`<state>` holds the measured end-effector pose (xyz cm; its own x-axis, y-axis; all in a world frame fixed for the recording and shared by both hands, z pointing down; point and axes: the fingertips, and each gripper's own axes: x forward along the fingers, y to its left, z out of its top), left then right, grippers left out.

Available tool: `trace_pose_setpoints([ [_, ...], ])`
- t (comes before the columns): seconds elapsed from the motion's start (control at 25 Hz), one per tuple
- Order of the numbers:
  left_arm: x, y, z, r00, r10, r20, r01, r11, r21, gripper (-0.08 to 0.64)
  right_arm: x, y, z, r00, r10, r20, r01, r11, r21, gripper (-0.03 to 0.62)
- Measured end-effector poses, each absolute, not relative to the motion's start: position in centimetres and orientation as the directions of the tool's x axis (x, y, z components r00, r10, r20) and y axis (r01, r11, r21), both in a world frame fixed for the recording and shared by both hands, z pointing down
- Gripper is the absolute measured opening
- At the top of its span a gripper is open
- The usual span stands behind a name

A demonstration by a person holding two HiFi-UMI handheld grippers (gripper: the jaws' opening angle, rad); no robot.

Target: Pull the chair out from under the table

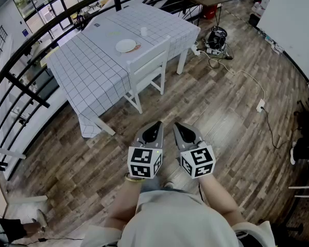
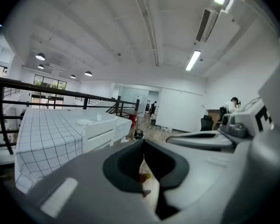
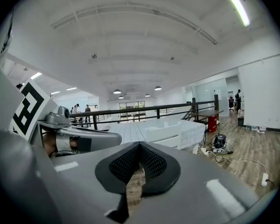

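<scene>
Well short of chair [image 1: 147,70], left tool [image 1: 157,124], right tool [image 1: 179,126] closed, empty

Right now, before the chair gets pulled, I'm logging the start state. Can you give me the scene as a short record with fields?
chair: white, pushed in at the table's near side, nothing touching it
table: covered with a checked cloth, with a plate and a cup on top
left hand-held gripper: shut, empty, well short of the chair
right hand-held gripper: shut, empty, beside the left one
cables: on the wood floor, right of the table
</scene>
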<state>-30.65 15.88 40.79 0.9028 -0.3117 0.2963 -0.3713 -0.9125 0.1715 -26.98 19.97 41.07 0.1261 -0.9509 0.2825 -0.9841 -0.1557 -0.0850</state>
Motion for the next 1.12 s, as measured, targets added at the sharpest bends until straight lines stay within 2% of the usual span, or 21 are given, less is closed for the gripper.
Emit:
trace_pose_setpoints([
  [0.44,-33.1,22.8,40.6,0.900,-0.331,0.282,-0.390,-0.902,0.184,0.009,-28.7,27.7,40.1,0.139,-0.955,0.261,-0.978,-0.173,-0.114,-0.003],
  [1.12,-32.7,24.9,39.5,0.899,-0.347,0.266,-0.397,-0.904,0.162,0.009,-28.5,29.6,39.5,0.133,-0.962,0.238,-0.979,-0.166,-0.122,-0.003],
])
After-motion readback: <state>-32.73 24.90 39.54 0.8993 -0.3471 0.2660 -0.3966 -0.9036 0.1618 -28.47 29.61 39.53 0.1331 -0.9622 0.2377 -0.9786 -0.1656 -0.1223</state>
